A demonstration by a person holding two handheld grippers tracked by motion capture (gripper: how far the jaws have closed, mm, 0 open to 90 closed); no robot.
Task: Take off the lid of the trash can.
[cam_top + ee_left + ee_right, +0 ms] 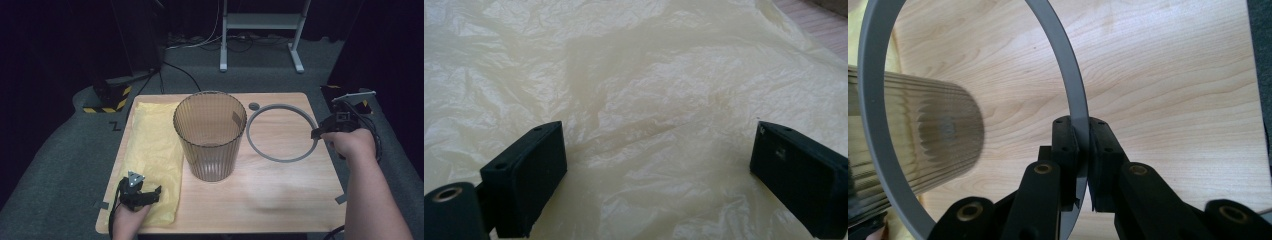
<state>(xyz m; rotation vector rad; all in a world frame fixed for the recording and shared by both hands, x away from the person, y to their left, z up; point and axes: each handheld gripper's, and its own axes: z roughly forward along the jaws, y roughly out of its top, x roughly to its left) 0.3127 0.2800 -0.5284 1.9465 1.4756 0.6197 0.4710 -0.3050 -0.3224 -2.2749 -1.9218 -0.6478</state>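
Grey ring (1075, 95) clamped between right gripper (1083, 150) jaws.

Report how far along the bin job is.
Done: the right gripper is shut on the grey ring. In hand: the left gripper hovers open over the flat yellow bag. Left: the bin stands unlined, bag and ring not yet on it.

Table lit from above, surroundings dark; soft focus, close fingers blurred.

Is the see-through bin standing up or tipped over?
Standing up. The bin rests on its base on the table, its open rim facing up.
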